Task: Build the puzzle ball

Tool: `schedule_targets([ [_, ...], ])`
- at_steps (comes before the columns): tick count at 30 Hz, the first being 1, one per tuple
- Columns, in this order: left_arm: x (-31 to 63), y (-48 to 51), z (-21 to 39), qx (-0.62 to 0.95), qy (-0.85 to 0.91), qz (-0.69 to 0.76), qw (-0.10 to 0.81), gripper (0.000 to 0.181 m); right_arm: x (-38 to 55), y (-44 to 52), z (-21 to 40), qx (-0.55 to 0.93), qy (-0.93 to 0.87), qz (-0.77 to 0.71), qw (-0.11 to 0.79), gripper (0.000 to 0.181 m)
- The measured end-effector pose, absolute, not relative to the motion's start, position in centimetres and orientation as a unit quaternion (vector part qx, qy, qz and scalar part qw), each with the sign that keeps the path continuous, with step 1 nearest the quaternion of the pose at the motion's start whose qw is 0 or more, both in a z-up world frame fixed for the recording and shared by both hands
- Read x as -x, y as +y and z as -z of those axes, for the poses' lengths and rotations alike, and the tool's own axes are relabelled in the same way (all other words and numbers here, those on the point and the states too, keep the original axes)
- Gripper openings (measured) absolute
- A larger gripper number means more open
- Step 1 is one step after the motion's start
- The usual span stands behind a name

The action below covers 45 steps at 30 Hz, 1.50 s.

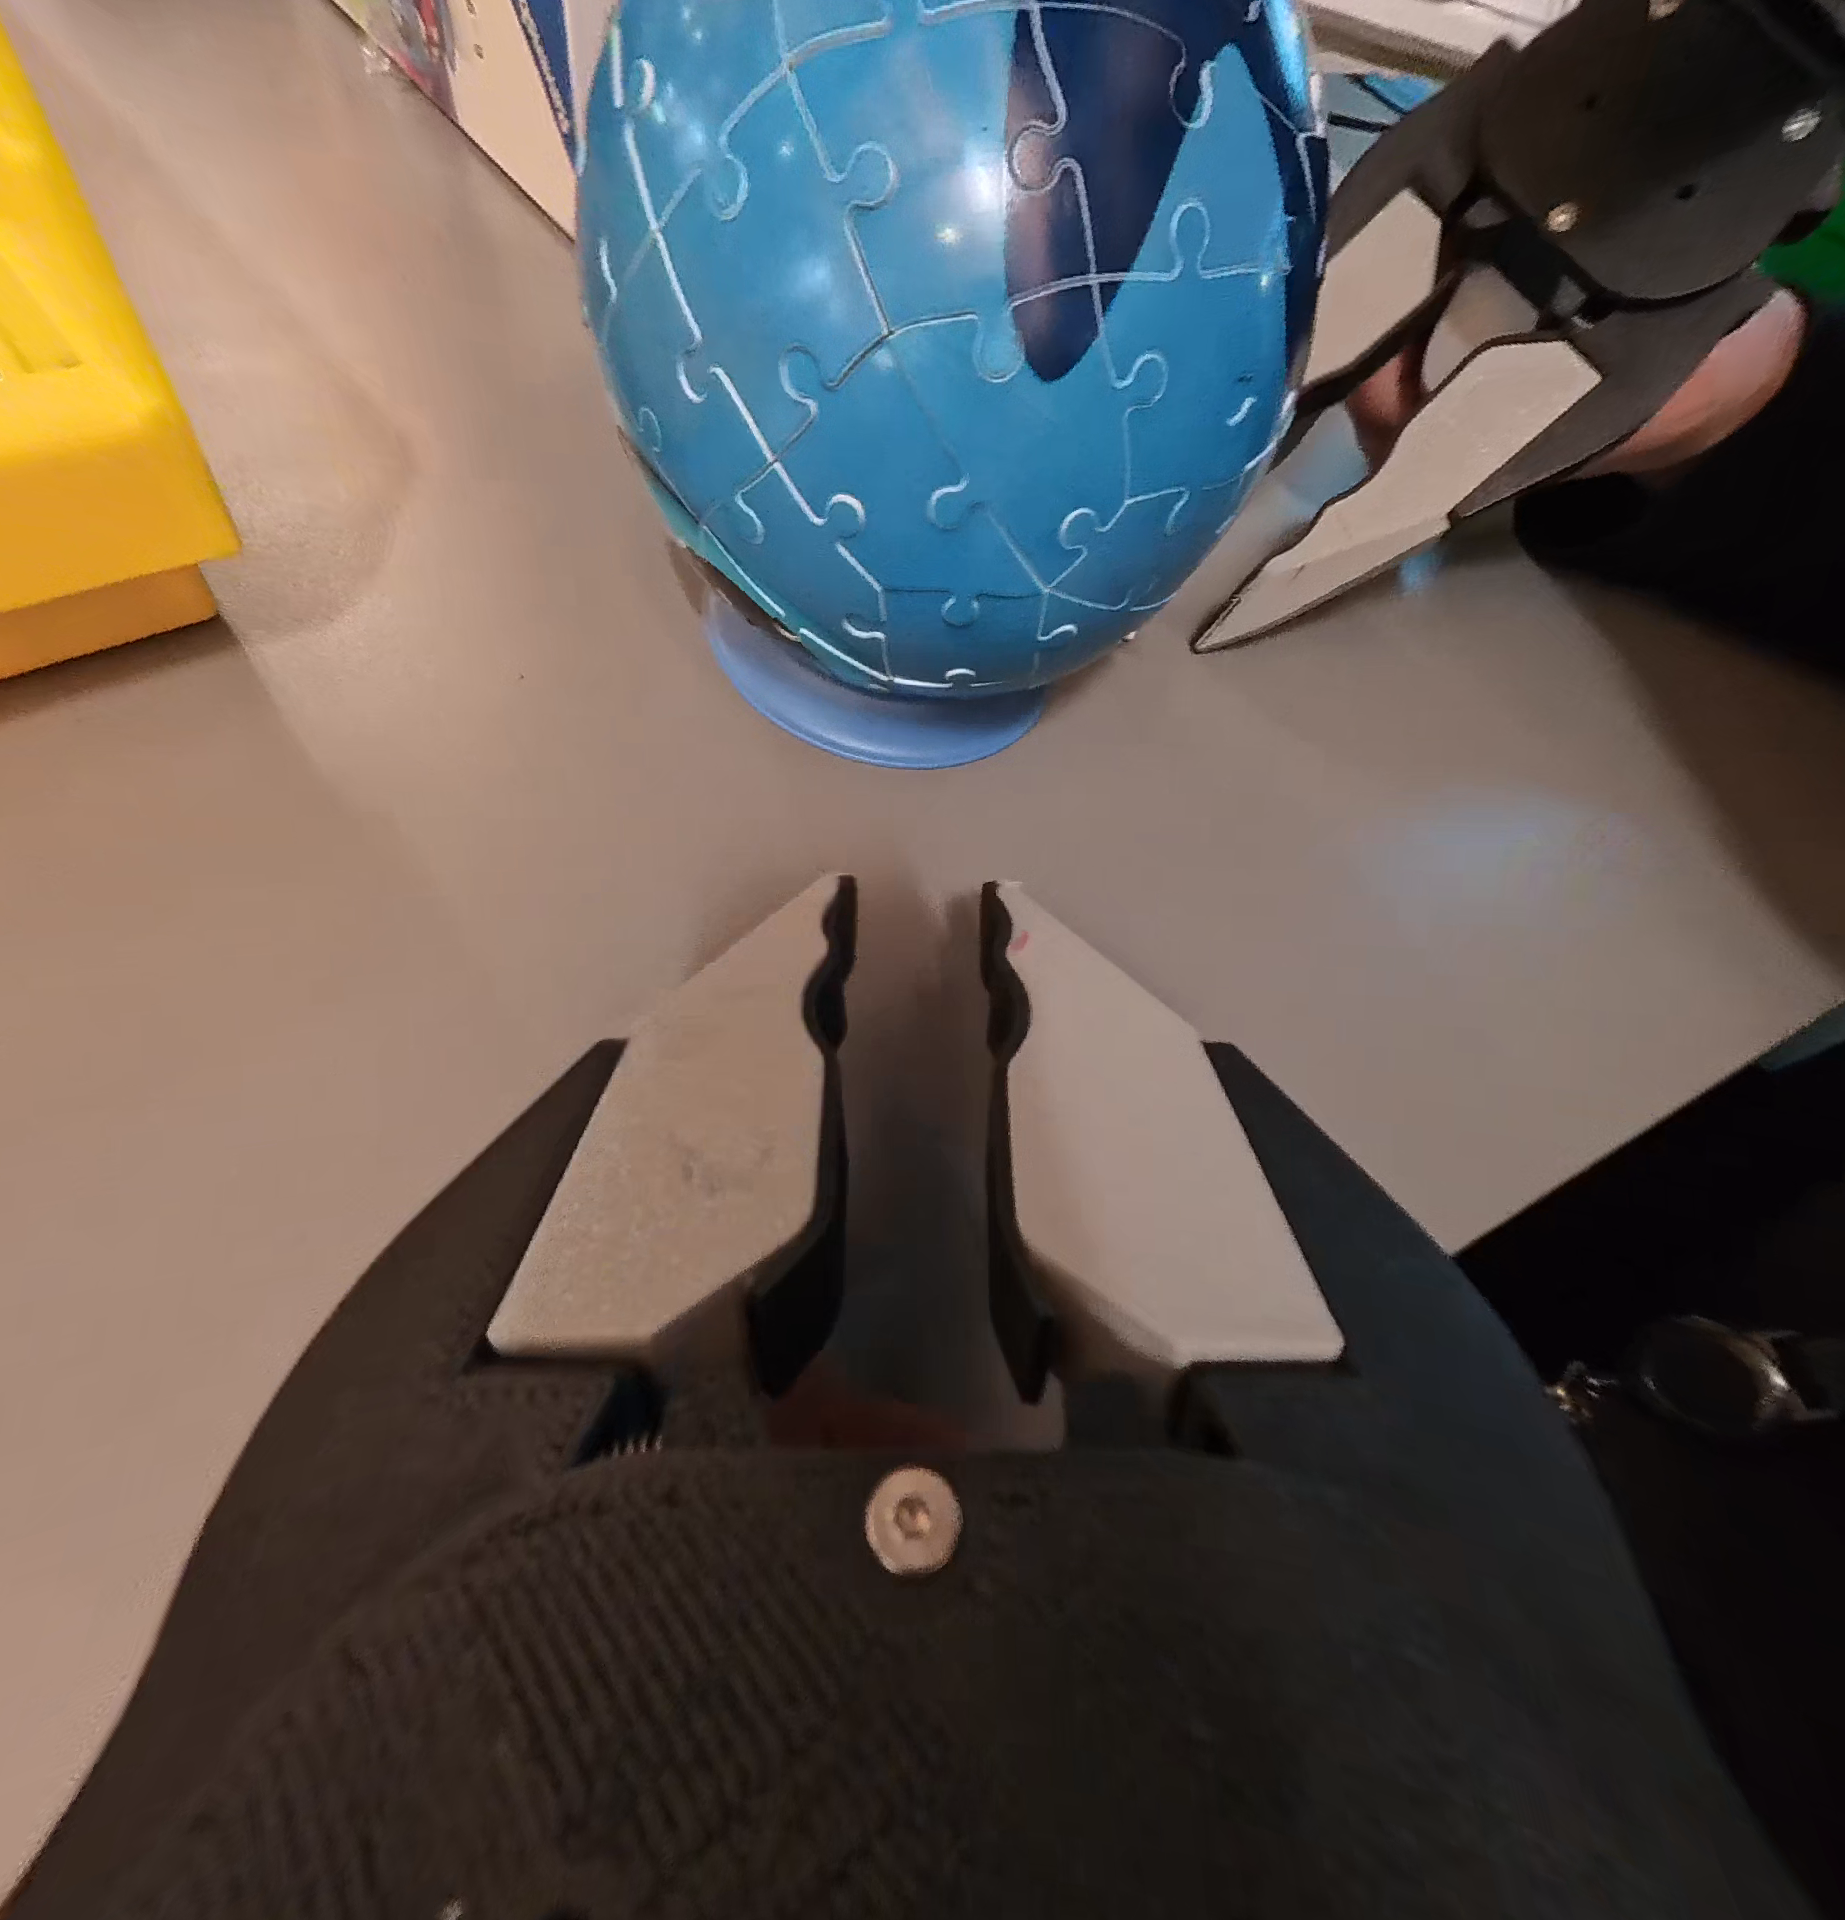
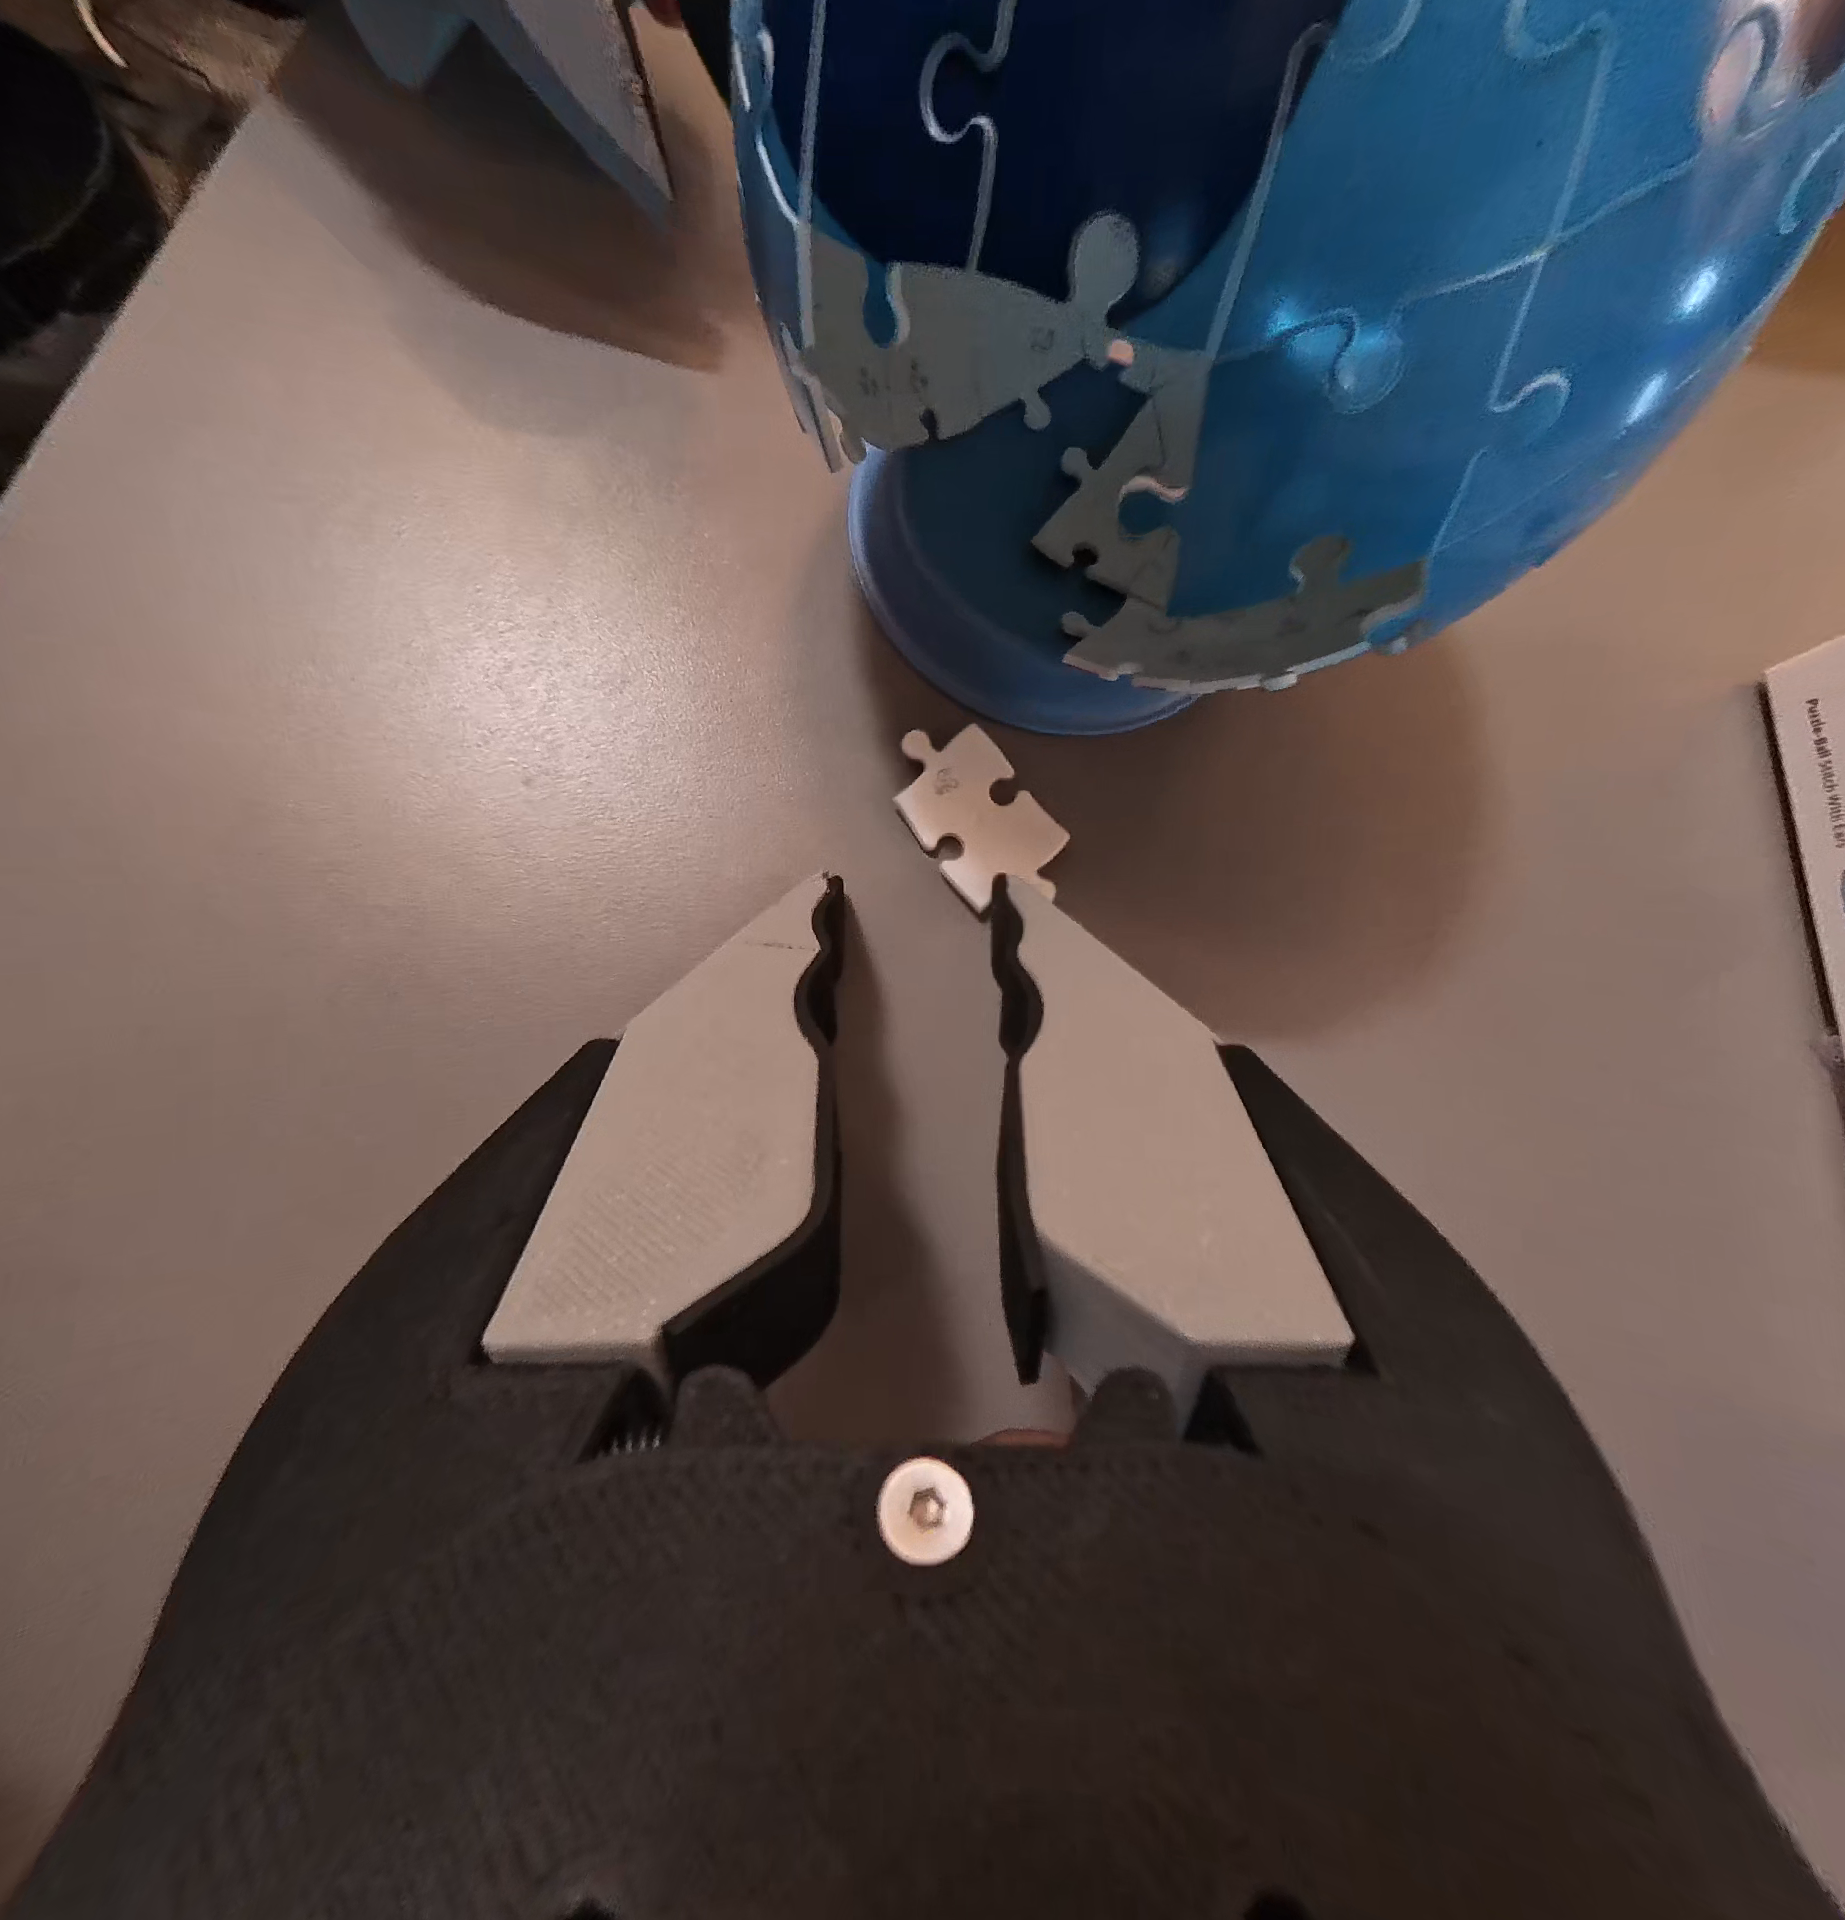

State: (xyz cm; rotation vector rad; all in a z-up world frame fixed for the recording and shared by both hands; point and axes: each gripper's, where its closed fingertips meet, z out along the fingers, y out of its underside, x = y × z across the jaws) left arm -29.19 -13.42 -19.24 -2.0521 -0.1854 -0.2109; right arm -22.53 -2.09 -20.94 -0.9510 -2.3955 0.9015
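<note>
A blue puzzle ball [image 1: 939,343] stands on a round blue stand [image 1: 887,727] on the grey table. In the right wrist view the ball [image 2: 1520,343] has an open gap with pale piece backs showing at its edge. A loose pale puzzle piece [image 2: 980,816] lies on the table in front of the stand [image 2: 959,644]. My right gripper [image 2: 916,899] is open and empty, its right fingertip just at the piece's near corner. It also shows in the left wrist view [image 1: 1302,561], right of the ball. My left gripper [image 1: 918,904] is open and empty, short of the stand.
A yellow tray [image 1: 56,416] sits at the left. A white box or booklet [image 2: 1832,831] lies at the right of the ball. The table edge [image 1: 1624,1153] runs near on the right. The left gripper's fingers [image 2: 596,114] show at the top left in the right wrist view. The left gripper's tips are roughly 15 centimetres from the right gripper's.
</note>
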Motion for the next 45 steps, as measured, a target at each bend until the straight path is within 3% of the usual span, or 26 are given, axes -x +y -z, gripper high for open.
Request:
schedule_targets([
  [2, 29.0, -13.4, 19.3, 0.853, -0.078, 0.104, 0.506, 0.010, 22.4, -2.3, 21.0, 0.344, -0.856, -0.334, 0.194, 0.022],
  [9, 28.1, -13.3, 19.8, 0.868, -0.040, 0.104, 0.483, 0.001, 22.5, -2.3, 21.0, 0.352, -0.845, -0.356, 0.190, 0.022],
  [14, 28.1, -13.3, 19.5, 0.855, -0.074, 0.189, 0.477, 0.000, 22.7, -2.1, 20.9, 0.343, -0.845, -0.352, 0.212, 0.027],
  [21, 28.1, -13.2, 19.5, 0.855, -0.062, 0.161, 0.489, 0.000, 22.8, -2.0, 20.7, 0.353, -0.838, -0.364, 0.203, 0.025],
  [26, 28.0, -13.3, 19.4, 0.853, -0.064, 0.179, 0.486, 0.000, 22.8, -2.2, 17.6, 0.329, -0.799, -0.457, 0.211, 0.030],
  [28, 27.7, -13.4, 19.3, 0.857, -0.047, 0.163, 0.487, 0.013, 22.9, -1.6, 15.9, 0.297, -0.782, -0.496, 0.233, 0.034],
  [31, 28.5, -13.5, 19.1, 0.870, -0.040, 0.086, 0.483, 0.064, 23.7, 0.2, 13.8, 0.282, -0.753, -0.541, 0.246, 0.042],
  [34, 29.1, -12.8, 16.7, 0.855, -0.013, 0.029, 0.518, 0.082, 24.6, 1.0, 12.5, 0.281, -0.731, -0.590, 0.195, 0.071],
  [36, 30.3, -12.3, 15.7, 0.848, 0.002, -0.004, 0.531, 0.085, 25.1, 1.2, 12.4, 0.270, -0.734, -0.600, 0.169, 0.081],
  [40, 33.2, -11.6, 17.1, 0.855, 0.096, -0.109, 0.499, 0.091, 25.4, 0.4, 12.9, 0.240, -0.747, -0.614, 0.091, 0.081],
  [45, 32.7, -9.8, 17.2, 0.848, 0.166, -0.121, 0.489, 0.092, 27.8, 0.1, 12.7, 0.230, -0.747, -0.617, 0.091, 0.081],
])
